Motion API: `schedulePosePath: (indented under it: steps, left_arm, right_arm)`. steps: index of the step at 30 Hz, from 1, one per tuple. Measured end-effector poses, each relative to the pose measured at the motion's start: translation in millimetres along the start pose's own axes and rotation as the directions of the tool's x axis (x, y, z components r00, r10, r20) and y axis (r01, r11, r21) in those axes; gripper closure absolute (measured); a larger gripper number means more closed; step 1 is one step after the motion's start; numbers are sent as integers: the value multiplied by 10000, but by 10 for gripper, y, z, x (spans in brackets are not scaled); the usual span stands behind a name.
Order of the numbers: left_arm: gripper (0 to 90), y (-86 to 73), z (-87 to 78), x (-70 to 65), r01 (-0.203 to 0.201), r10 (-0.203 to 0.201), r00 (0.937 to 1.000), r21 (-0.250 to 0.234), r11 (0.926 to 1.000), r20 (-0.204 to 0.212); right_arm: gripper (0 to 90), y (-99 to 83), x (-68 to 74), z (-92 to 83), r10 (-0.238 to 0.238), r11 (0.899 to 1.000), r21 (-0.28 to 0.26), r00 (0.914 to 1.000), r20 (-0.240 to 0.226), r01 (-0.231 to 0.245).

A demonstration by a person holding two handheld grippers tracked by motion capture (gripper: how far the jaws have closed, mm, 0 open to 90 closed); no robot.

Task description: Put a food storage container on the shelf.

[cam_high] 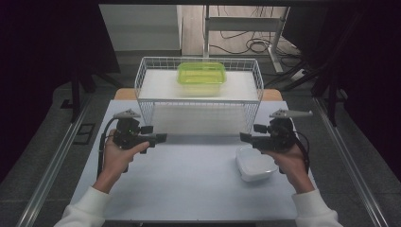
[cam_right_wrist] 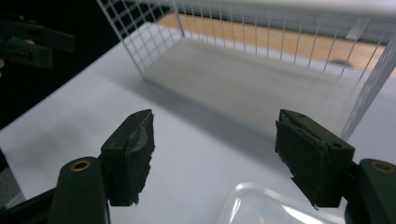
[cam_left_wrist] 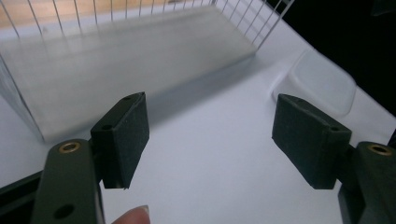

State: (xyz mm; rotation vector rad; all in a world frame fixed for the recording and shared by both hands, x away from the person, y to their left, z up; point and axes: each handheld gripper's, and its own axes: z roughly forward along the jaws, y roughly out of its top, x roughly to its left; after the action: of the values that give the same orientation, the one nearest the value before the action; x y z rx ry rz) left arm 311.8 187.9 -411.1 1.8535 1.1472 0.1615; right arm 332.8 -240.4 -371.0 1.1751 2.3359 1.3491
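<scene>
Both forearms in from 6 o'clock, white sleeves, one tool per hand.

Left tongs (cam_high: 161, 137) held at 9 o'clock over the worktop (cam_high: 189, 189), aimed inward toward centre; spread wide, nothing between the pads (cam_left_wrist: 122, 135). Right tongs (cam_high: 246, 137) at 3 o'clock, mirrored, also spread and empty. Looked like a ready stance, both aimed at the middle.

Clear lidded container (cam_high: 255, 163) sat on the worktop at about 4 o'clock, directly below the right hand (cam_high: 288, 158), not touched. Seen again at the bottom edge of the right gripper view, under the open pads. Nearest item to either tool, so probably the pick target; right side better placed for it.

Further out at 12 o'clock: white wire rack (cam_high: 198, 87) standing at the far worktop edge, open bay beneath. Green-lidded container (cam_high: 201, 75) on its top shelf, well apart from both tools.
</scene>
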Motion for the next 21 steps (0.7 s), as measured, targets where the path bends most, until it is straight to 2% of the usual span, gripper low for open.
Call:
schedulePosePath:
  steps: [1, 2, 4, 8, 10, 14, 21]
  left_arm:
    - [266, -34, 8, -1, 3, -3, 10000, 33, 10000, -18]
    - [266, -79, 16, -6, -3, 4, 10000, 63, 10000, -60]
    - [272, -189, 48, -28, -61, 61, 10000, 148, 9999, -52]
    - [278, -350, 146, -23, -194, 202, 9997, 769, 9969, -97]
    - [279, -403, 185, -7, -90, 100, 9999, 974, 9952, -103]
    - [280, -430, 208, -5, -147, 167, 9997, 1042, 9944, -181]
    - [280, -473, 259, -2, -139, 157, 9998, 1307, 9913, -133]
  right_arm:
    - [286, -102, -8, 13, -13, 9999, 159, 10000, -20, 14]
    - [286, -102, -8, 13, -13, 9999, 159, 10000, -20, 14]
    - [288, -245, -37, 60, 20, 9989, 460, 10000, -9, -19]
    - [291, -424, -93, 137, 289, 9957, 877, 9996, -62, -282]
    - [293, -481, -88, 161, 308, 9943, 1024, 9995, -64, -300]
    - [300, -504, -67, 182, 203, 9939, 1085, 9998, 16, -203]
    - [311, -508, -95, 180, 280, 9934, 1108, 9995, 114, -291]
